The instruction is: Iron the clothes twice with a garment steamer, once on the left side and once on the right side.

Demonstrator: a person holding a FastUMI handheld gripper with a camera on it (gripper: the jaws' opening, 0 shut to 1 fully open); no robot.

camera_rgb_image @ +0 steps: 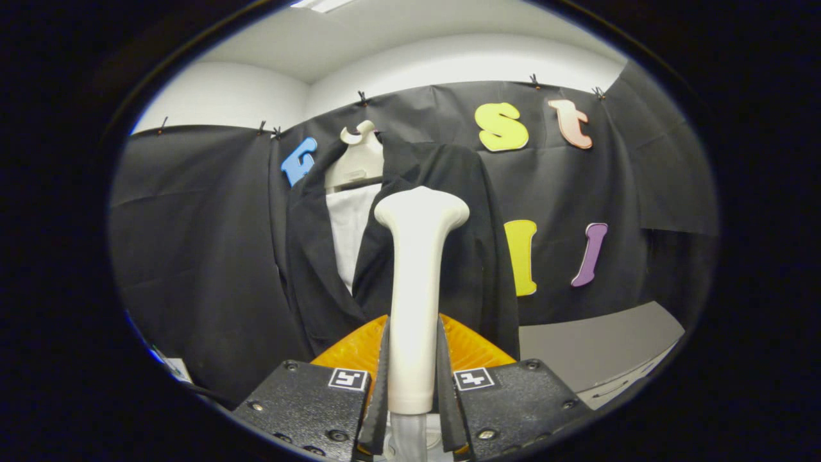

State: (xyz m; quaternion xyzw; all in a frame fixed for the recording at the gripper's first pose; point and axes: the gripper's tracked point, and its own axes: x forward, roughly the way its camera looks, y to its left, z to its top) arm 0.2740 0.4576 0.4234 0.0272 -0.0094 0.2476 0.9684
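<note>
Currently the gripper [414, 391] is clamping the garment steamer [417, 289] by its handle, both fingers [380, 385] pressing on the pale shaft from either side, with a narrow gap set by the handle's width. The steamer is standing upright between the fingers, its flared head [421, 208] rising beyond them and sitting in front of the dark jacket [449, 244].

The jacket is hanging on a pale hanger [356, 160] against the black booth wall [192, 244], open at the front, with a white garment [349, 231] showing between the lapels. The steamer head is overlapping the jacket's right-hand panel as seen from the camera; whether it is touching the cloth or hovering off it, cannot tell.

Risks, as a judgement:
- The handle is smooth and tapered, so it may be slipping or twisting in the grip if the head drags on fabric.
- The jacket is hanging loose, so a hard push may be swinging it on the hanger or pulling it off rather than pressing it.
- Lingering in one spot may be dampening or marking the cloth.
- A hose or tube [408, 436] appears to be trailing from the handle base below the fingers; it may be snagging during a long stroke.

Containers: none is visible. A grey surface [596, 346] is lying off to the side, past the jacket.
</note>
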